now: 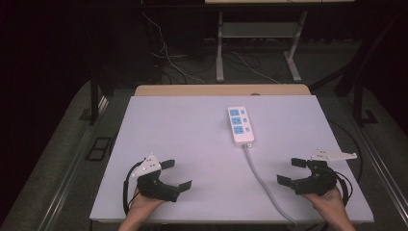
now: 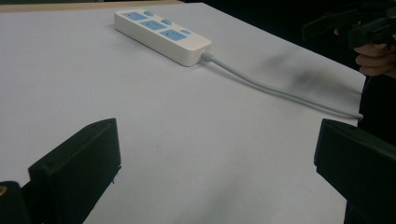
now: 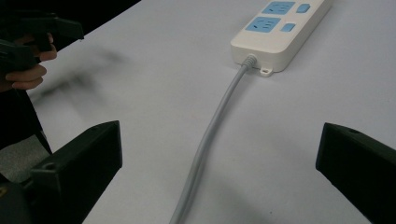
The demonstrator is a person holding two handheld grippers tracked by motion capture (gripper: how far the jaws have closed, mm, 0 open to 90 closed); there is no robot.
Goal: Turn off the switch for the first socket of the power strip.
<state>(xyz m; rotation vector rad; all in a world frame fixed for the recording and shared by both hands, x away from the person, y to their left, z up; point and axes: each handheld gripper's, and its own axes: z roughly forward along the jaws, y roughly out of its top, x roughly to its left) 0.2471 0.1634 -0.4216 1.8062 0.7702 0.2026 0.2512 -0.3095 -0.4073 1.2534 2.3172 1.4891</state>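
Both grippers, left (image 1: 174, 174) and right (image 1: 290, 171), hold jaws wide apart and empty; ahead of them on the table (image 1: 183, 139) lies the strip (image 1: 240, 124), likely light, rigid, smooth, best pinched across its sides, its cord (image 1: 262, 183) limp.

Board (image 1: 183, 144) bare; power strip (image 1: 240, 125), cord (image 1: 262, 183) obstruct right.

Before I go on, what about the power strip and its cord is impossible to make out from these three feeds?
- Cord end: high view, it runs off the table's near edge; any plug is unseen.
- Power strip far end: right gripper view, cut off by the top edge.
- Switch positions: high view, too small.
- Right gripper: left gripper view, cropped at the corner.
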